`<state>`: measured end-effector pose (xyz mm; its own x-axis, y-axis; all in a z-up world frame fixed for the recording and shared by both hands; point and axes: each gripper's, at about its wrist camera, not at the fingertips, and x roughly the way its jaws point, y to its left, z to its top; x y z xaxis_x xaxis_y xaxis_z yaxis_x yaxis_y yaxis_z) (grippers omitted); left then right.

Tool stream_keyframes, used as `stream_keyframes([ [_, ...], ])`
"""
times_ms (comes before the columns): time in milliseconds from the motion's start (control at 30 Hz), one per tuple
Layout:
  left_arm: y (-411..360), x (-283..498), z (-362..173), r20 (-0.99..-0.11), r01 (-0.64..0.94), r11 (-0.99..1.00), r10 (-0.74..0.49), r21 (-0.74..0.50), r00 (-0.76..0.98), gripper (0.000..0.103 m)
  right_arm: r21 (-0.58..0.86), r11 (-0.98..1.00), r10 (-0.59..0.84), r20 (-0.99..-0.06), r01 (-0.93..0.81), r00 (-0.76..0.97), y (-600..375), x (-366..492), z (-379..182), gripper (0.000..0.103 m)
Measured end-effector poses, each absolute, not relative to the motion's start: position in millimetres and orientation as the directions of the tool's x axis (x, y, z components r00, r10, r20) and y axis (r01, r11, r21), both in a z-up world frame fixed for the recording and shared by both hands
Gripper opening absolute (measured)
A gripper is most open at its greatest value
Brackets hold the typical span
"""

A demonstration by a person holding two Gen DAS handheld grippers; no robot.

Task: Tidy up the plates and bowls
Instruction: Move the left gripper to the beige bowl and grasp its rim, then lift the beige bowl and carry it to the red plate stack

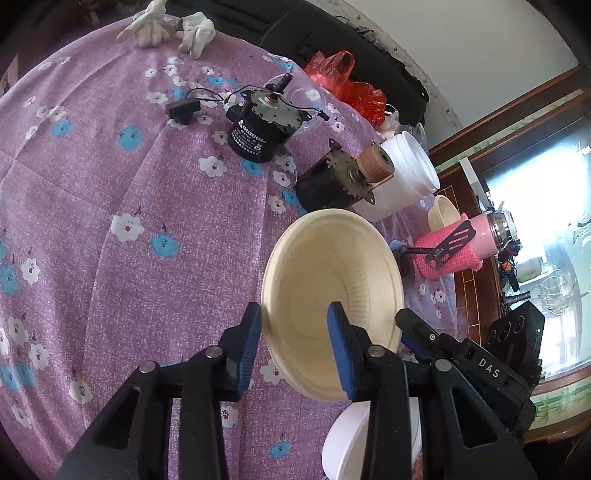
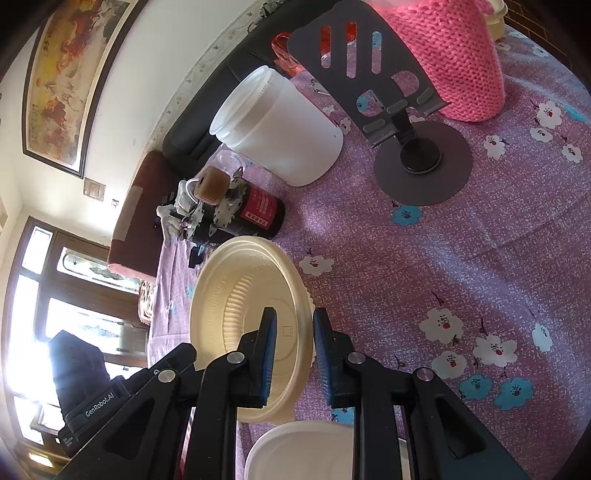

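A cream ribbed bowl (image 1: 332,280) hangs tilted above the purple flowered tablecloth (image 1: 129,184). My right gripper (image 2: 294,350) is shut on the bowl (image 2: 236,295), one pad inside and one outside the rim. In the left wrist view, one of its fingers (image 1: 410,325) shows at the bowl's right edge. My left gripper (image 1: 295,332) straddles the opposite rim. Its outer pad is at the rim and its inner pad is inside the bowl, with a wide gap between them. A white bowl (image 2: 295,450) lies below.
On the cloth stand a white plastic jar (image 1: 402,173), two black motors (image 1: 255,129) (image 1: 332,181), a pink knit-covered flask (image 1: 461,243), a grey phone stand (image 2: 421,162) and a small cream bowl (image 1: 443,214). A red bag (image 1: 347,88) and white gloves (image 1: 166,29) lie at the far edge.
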<state>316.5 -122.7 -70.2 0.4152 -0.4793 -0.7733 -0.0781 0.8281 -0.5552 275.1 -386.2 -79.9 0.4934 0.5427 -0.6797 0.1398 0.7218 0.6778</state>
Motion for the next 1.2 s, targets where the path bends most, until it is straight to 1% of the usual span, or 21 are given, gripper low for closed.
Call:
stream_keyframes([
  [200,-123,317,-74,-0.782,-0.084,0.837,-0.464,-0.541,0.416,0.021,0.673,0.725,0.528,-0.679,0.146,0.509,-389,273,-77,0.022],
  [233,-123,317,-75,-0.784,-0.087,0.839,-0.46,-0.538,0.417,0.019,0.671,0.726,0.525,-0.68,0.148,0.512,-390,272,-76,0.02],
  [300,-122,318,-76,-0.786,-0.09,0.841,-0.454,-0.534,0.42,0.016,0.657,0.738,0.506,-0.689,0.154,0.518,-390,270,-75,0.012],
  [333,-122,318,-76,-0.786,-0.091,0.841,-0.452,-0.532,0.422,0.013,0.653,0.741,0.5,-0.691,0.155,0.523,-391,269,-74,0.011],
  [400,-120,317,-76,-0.785,-0.098,0.842,-0.444,-0.531,0.432,0.009,0.646,0.747,0.488,-0.693,0.156,0.531,-391,268,-71,0.01],
  [633,-118,315,-74,-0.784,-0.108,0.848,-0.421,-0.518,0.455,0.009,0.616,0.773,0.457,-0.705,0.15,0.542,-384,266,-66,0.009],
  [800,-113,307,-64,-0.776,-0.104,0.849,-0.415,-0.518,0.475,0.009,0.615,0.778,0.455,-0.694,0.131,0.558,-378,262,-56,0.009],
  [1033,-87,279,-44,-0.763,-0.12,0.853,-0.381,-0.508,0.523,0.009,0.583,0.809,0.441,-0.69,0.079,0.574,-347,246,-31,0.01],
  [1200,-57,240,-19,-0.745,-0.121,0.859,-0.35,-0.497,0.568,0.009,0.596,0.803,0.481,-0.659,0.012,0.578,-317,217,-10,0.01],
])
